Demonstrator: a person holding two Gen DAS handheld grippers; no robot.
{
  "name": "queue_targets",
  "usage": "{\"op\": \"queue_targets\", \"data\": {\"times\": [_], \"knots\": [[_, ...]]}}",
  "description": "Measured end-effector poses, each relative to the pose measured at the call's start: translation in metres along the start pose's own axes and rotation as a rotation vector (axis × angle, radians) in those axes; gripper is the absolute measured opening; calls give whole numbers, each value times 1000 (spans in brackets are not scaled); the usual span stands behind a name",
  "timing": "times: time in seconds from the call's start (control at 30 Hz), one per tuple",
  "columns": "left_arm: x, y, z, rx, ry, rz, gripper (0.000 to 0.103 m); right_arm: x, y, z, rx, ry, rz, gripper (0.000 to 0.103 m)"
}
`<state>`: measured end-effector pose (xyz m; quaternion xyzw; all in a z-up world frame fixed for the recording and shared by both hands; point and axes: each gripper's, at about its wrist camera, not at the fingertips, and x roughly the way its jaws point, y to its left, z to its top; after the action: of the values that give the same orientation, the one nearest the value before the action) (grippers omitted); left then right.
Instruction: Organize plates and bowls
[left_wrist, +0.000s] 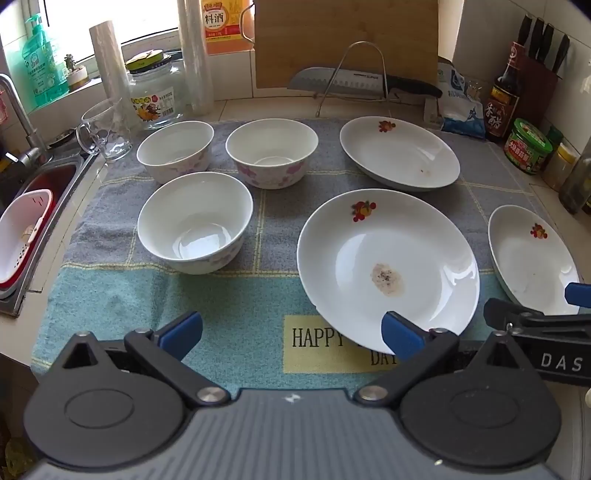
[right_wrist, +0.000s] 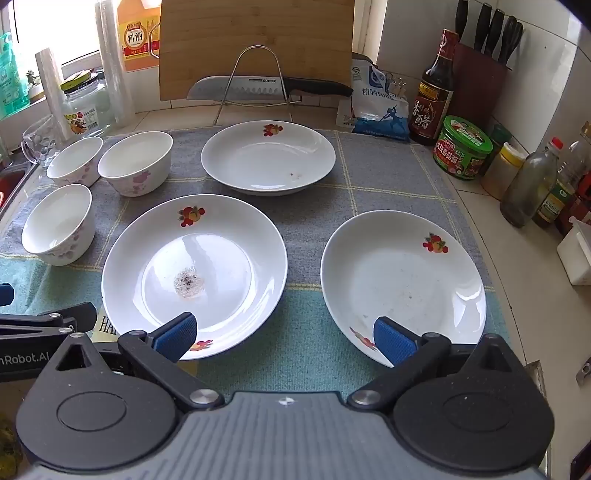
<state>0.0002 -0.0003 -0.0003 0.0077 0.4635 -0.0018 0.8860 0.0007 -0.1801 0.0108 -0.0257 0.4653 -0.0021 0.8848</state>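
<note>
Grippers hover spread and empty over unsorted crockery on the checked mat (right_wrist: 314, 354).

Nearest, the left gripper (left_wrist: 291, 332) and right gripper (right_wrist: 284, 336) both hold nothing, jaws wide apart. Just ahead lie the stained plate (right_wrist: 221, 251) and the right plate (right_wrist: 406, 280), apart from each other; beyond them the far plate (right_wrist: 267, 157). Three bowls (left_wrist: 194, 221) cluster at the left, unstacked. Stacking likely starts with a plate: pinch its near rim squarely, lift level, and lower it centred onto another plate to avoid a clatter.
</note>
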Motion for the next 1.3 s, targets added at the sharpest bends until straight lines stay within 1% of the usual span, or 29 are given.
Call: {"op": "queue_targets", "data": {"times": [0.47, 0.77, 1.3], "knots": [[0, -1, 0, -4, 0, -8, 102, -1, -2, 1, -2, -11, 0, 103], [-2, -3, 9, -6, 0, -3, 102, -1, -1, 3, -11, -11, 3, 103], [-2, -3, 7, -2, -2, -1, 102, -1, 0, 3, -13, -13, 7, 103]]}}
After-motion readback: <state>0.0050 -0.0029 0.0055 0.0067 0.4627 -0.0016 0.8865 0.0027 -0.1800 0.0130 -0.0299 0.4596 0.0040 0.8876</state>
